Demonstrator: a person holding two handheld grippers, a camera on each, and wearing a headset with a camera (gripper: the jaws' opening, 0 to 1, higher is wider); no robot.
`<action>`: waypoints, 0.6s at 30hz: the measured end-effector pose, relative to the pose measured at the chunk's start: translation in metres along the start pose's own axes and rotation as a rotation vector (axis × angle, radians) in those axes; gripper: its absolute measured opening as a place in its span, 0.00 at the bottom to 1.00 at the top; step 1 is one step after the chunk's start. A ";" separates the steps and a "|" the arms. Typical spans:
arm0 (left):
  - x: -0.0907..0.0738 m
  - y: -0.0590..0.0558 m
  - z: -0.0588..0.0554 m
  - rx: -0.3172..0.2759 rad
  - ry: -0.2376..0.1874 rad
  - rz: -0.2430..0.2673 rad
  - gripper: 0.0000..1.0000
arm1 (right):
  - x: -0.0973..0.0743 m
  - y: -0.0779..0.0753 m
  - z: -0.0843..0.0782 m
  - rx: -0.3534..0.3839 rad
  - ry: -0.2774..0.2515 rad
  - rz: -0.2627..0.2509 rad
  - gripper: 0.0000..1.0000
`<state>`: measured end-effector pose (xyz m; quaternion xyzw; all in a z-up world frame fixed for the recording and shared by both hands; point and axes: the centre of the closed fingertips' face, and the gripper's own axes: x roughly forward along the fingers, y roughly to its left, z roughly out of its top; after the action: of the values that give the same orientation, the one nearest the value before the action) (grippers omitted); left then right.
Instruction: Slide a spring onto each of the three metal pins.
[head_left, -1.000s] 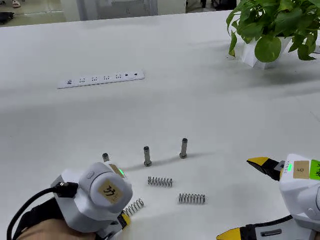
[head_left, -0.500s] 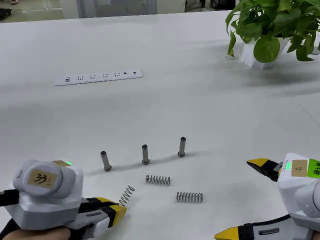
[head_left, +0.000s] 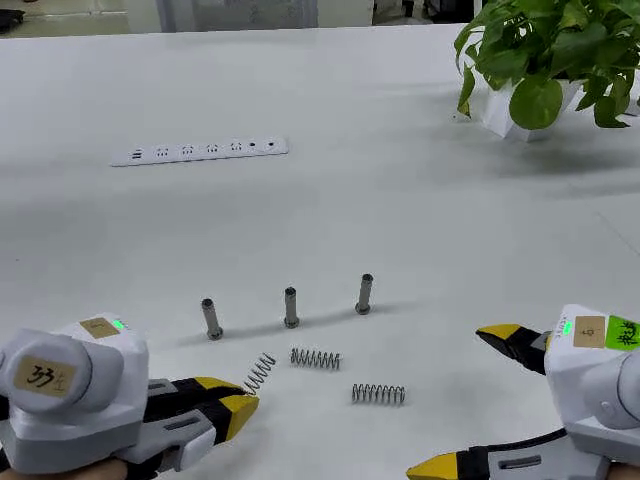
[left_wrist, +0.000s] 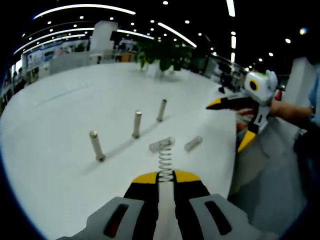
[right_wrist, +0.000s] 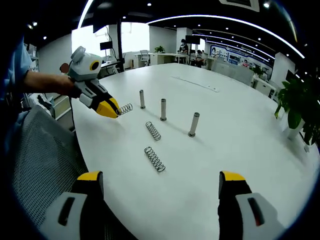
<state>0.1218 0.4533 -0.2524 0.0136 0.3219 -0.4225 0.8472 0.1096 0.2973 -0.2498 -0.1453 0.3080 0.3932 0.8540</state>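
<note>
Smooth white table (head_left: 400, 200); left gripper (head_left: 245, 402) clamps coiled spring (head_left: 260, 372); right gripper (head_left: 450, 400) fingers apart

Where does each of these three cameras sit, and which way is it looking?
Head view: on the headset, facing forward and down at the table, pins, left hand-held gripper and right hand-held gripper.
Left gripper view: on the left hand-held gripper, looking along its shut jaws, pinching a spring, toward the pins; the person's forearm at right.
Right gripper view: on the right hand-held gripper, looking between its open jaws at the pins; the other forearm at left.
Shared: both gripper views show the pins and two loose springs.
</note>
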 end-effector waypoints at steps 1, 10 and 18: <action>0.000 -0.002 0.002 0.009 -0.008 -0.008 0.10 | 0.000 0.001 0.001 0.005 -0.004 0.003 0.97; 0.006 -0.024 0.026 0.115 -0.063 -0.082 0.10 | -0.002 0.002 0.023 0.098 -0.085 0.030 0.94; 0.012 -0.045 0.032 0.212 -0.073 -0.137 0.10 | -0.001 0.009 0.037 0.187 -0.150 0.092 0.85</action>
<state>0.1110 0.4064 -0.2228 0.0658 0.2444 -0.5112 0.8214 0.1177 0.3207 -0.2214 -0.0208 0.2850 0.4112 0.8656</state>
